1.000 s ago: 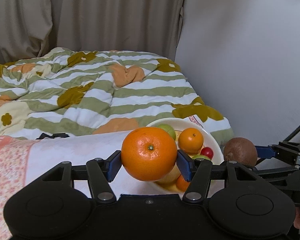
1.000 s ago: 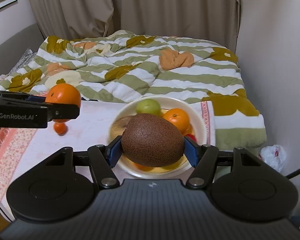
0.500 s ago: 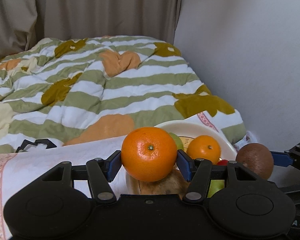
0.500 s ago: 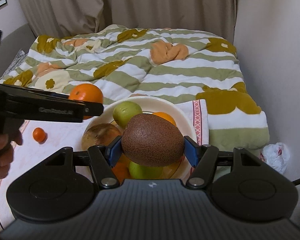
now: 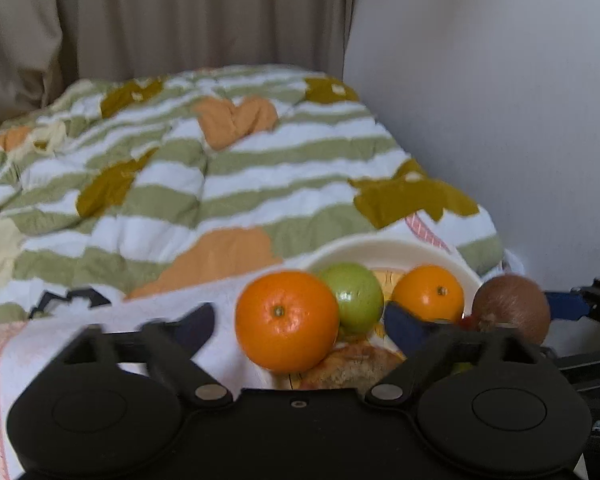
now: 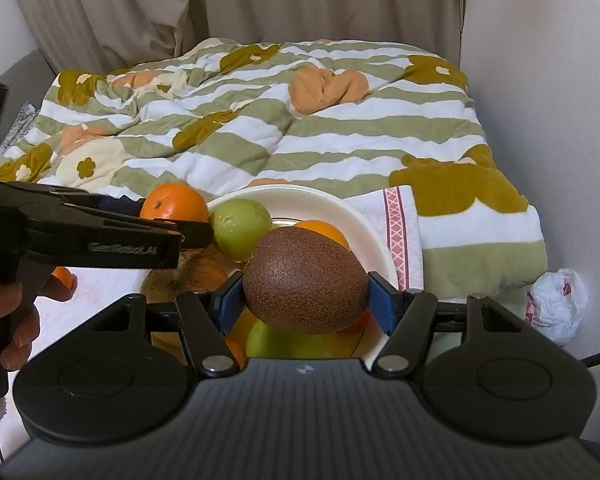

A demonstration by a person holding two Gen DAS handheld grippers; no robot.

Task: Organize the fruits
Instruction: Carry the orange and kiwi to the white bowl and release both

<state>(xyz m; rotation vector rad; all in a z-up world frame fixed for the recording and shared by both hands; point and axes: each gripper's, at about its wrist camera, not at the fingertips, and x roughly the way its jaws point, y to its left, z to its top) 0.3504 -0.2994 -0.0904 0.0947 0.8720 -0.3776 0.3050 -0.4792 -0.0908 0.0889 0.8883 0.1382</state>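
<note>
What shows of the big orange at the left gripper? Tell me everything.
The big orange is round and glossy, with bright dimpled peel and a small stem scar facing the left camera. It sits between the jaws of the left gripper, which have just been opening. Both pads now stand clear of it. It is at the left rim of the white bowl, in front of a green fruit and above a brownish fruit. Whether it rests there is unclear.

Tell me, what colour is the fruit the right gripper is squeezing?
Brown and speckled. The kiwi shows best in the right wrist view.
</note>
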